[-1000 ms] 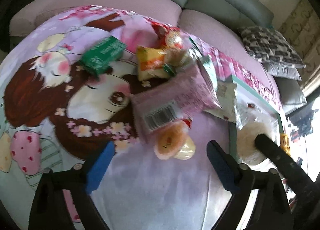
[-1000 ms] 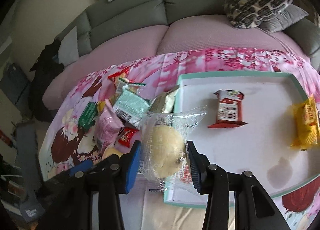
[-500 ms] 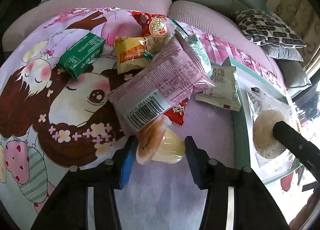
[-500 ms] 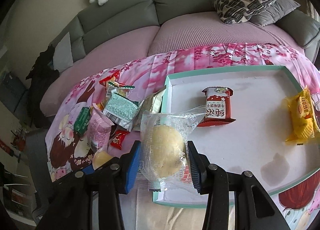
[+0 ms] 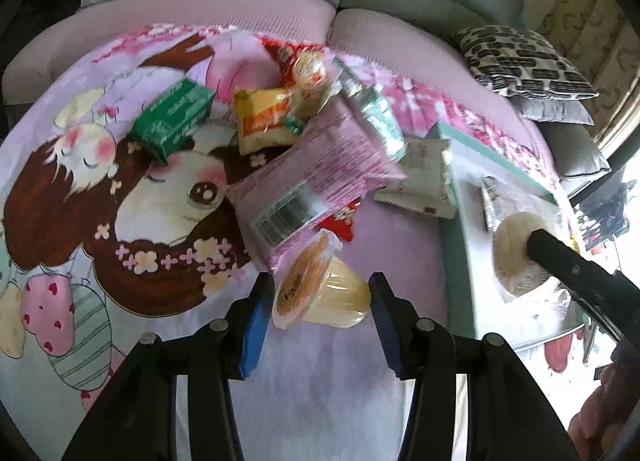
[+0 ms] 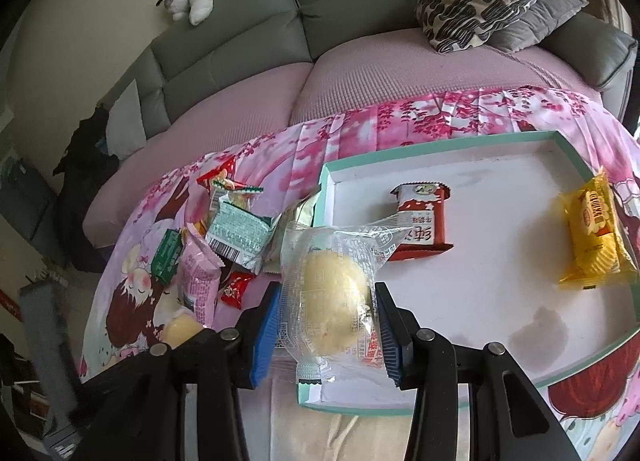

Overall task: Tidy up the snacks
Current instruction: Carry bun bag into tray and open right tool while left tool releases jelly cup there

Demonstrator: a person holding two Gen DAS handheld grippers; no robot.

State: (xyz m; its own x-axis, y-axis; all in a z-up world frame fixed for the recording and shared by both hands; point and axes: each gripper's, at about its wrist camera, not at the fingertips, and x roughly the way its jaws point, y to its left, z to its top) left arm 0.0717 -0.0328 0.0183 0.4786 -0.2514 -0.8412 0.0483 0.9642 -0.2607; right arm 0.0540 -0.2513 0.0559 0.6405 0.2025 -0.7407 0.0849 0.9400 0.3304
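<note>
**Both grippers loaded; tray partly filled**

The left gripper (image 5: 320, 297) is clamped on a jelly cup (image 5: 320, 293), its blue pads pressing both sides, the cup tilted with its orange lid facing left. Just beyond it lies the snack pile (image 5: 316, 177): a pink packet, a green box (image 5: 174, 121), a yellow packet and others, heaped on the cartoon-print cloth (image 5: 120, 221).

The right gripper (image 6: 326, 325) is clamped on a clear-wrapped bun (image 6: 332, 301), held over the near left corner of the teal-rimmed tray (image 6: 440, 143). Inside the tray lie a red packet (image 6: 420, 221) near the middle and a yellow packet (image 6: 596, 237) at the right edge, well apart.
</note>
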